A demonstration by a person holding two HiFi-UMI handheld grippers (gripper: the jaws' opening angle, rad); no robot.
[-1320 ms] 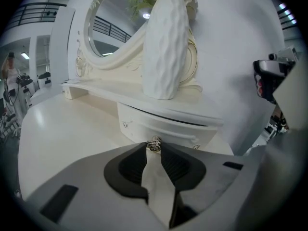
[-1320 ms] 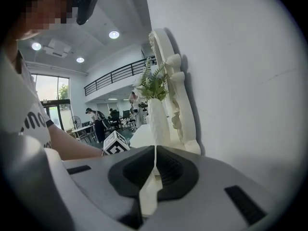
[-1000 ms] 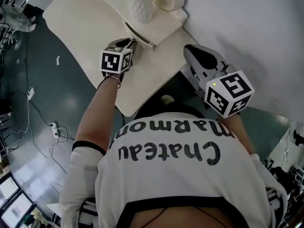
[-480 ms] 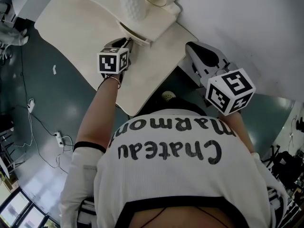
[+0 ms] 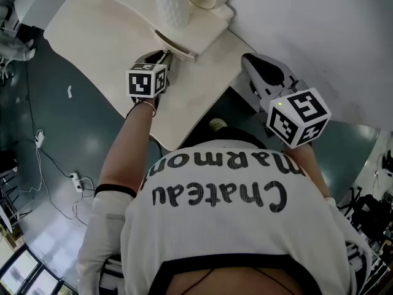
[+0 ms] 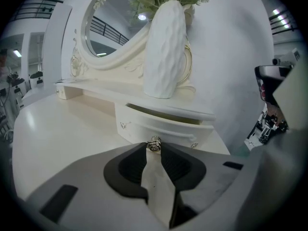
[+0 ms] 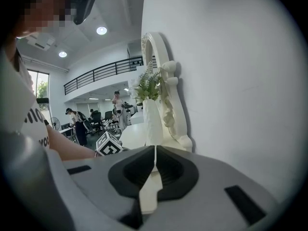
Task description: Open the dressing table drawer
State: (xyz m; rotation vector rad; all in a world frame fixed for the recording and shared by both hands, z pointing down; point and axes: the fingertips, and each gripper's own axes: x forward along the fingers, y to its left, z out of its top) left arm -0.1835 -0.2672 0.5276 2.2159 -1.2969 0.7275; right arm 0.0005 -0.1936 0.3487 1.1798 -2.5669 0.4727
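The cream dressing table [image 5: 92,35] carries a small drawer [image 5: 179,48] under its mirror shelf. In the left gripper view the drawer front [image 6: 161,127] stands a little out from the shelf, with a dark gap above it. My left gripper [image 6: 154,149] is shut on the drawer's small metal knob [image 6: 154,143], which sits between the jaw tips. In the head view that left gripper [image 5: 167,56] reaches the drawer front. My right gripper [image 5: 247,61] hangs in the air by the table's right end, near the wall. It is shut and holds nothing [image 7: 155,149].
A tall white vase [image 6: 165,52] with greenery stands on the shelf right above the drawer, in front of the oval mirror [image 6: 108,28]. The white wall [image 5: 319,29] runs close on the right. Cables and a power strip [image 5: 76,180] lie on the dark floor at left.
The head view has shifted slightly. The left gripper stays at the drawer knob and the right gripper has barely moved.
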